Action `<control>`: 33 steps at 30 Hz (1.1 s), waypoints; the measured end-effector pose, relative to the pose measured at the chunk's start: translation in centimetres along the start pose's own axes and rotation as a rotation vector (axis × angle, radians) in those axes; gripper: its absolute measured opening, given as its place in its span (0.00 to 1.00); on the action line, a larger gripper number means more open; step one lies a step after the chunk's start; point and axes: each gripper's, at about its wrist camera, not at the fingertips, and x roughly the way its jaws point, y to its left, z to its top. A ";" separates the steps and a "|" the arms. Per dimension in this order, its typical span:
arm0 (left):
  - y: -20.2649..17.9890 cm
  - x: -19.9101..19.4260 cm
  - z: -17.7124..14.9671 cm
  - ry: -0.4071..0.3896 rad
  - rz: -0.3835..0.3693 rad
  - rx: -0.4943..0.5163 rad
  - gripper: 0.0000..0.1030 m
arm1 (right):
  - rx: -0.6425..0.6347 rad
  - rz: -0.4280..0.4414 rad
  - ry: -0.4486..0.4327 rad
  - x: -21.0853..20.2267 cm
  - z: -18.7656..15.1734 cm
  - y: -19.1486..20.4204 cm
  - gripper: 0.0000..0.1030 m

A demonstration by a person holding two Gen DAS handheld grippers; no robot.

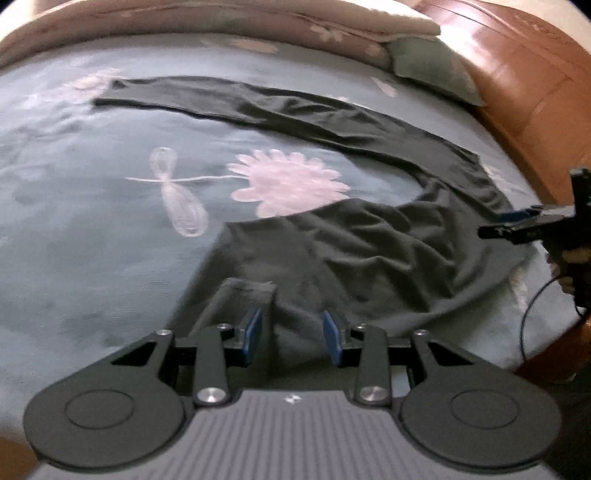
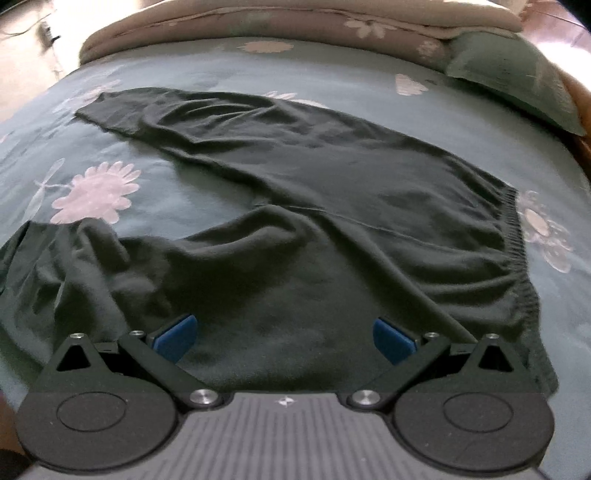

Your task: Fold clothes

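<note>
Dark trousers (image 2: 332, 206) lie spread on a blue floral bedspread (image 2: 207, 66). The elastic waistband (image 2: 515, 229) is on the right; one leg (image 2: 155, 110) stretches far left, and the other leg (image 2: 74, 266) lies rumpled on the near left. My right gripper (image 2: 284, 339) is wide open, low over the fabric near the waist, with nothing between its blue pads (image 2: 175, 338). In the left wrist view my left gripper (image 1: 292, 332) is open over the near leg's cuff (image 1: 247, 291), which stands up beside the left pad. The right gripper (image 1: 524, 227) shows at the right edge, held by a hand (image 1: 570, 258).
A green pillow (image 2: 517, 74) and a folded brown-pink quilt (image 2: 258, 22) lie along the far side of the bed. A wooden bed frame (image 1: 517, 74) curves round the right. A thin cable (image 1: 535, 314) hangs below the hand. Pale floor (image 2: 29, 37) shows far left.
</note>
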 end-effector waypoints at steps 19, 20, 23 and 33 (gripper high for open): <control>-6.8 2.6 -5.6 0.022 0.356 0.575 0.48 | -0.023 0.062 0.067 2.7 -1.3 0.0 1.00; -7.0 3.0 -5.5 0.003 0.391 0.573 0.48 | -0.024 0.059 0.066 2.7 -1.3 0.0 1.00; -7.2 4.3 -5.1 -0.015 0.463 0.562 0.48 | -0.027 0.054 0.071 2.6 -1.4 0.1 1.00; -7.1 4.3 -4.2 -0.026 0.547 0.562 0.45 | 0.001 0.031 0.075 2.5 -1.9 -0.5 1.00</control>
